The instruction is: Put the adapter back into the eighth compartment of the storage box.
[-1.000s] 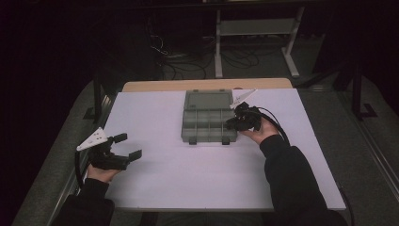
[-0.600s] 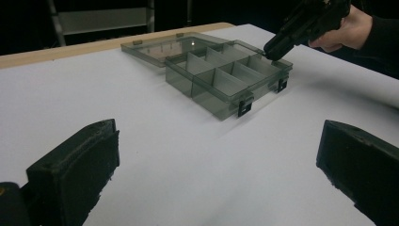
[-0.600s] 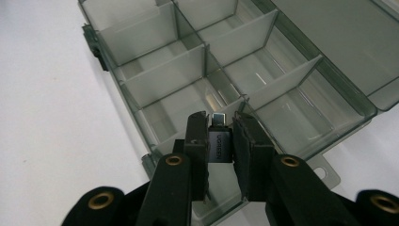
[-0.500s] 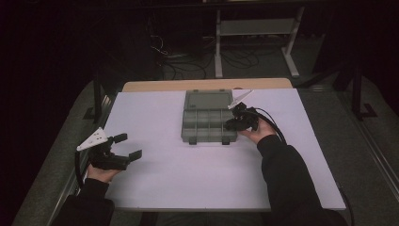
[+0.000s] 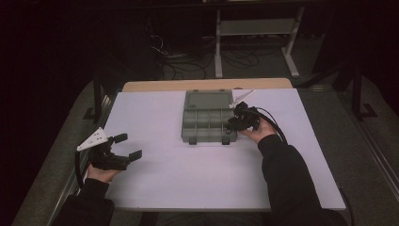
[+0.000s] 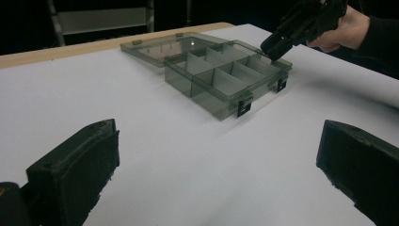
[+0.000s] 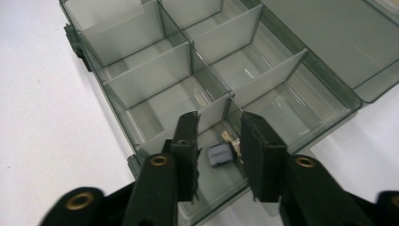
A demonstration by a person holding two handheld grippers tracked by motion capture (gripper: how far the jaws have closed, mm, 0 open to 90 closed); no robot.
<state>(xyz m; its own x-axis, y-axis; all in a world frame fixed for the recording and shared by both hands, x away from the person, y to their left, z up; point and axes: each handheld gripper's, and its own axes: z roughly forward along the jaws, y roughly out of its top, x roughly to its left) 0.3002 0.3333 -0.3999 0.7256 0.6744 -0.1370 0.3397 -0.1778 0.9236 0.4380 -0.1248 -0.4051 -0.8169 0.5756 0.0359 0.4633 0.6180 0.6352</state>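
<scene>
Hovering over the near right compartment of the smoky translucent plastic organiser box (image 7: 197, 89), the right gripper (image 7: 217, 136) holds its jaws partly open, astride a small grey block with a metal tab (image 7: 221, 154), perhaps a connector, lying on the compartment floor. It touches neither jaw. The piece looks light, hard and smooth, so it may skid or flip; gripping its two flat grey sides, not the thin tab, seems safest. The compartment walls leave the jaws little room. The box sits mid-table on the white table sheet (image 5: 197, 174), lid folded back. The left gripper (image 5: 126, 146) rests well apart, jaws wide and empty
</scene>
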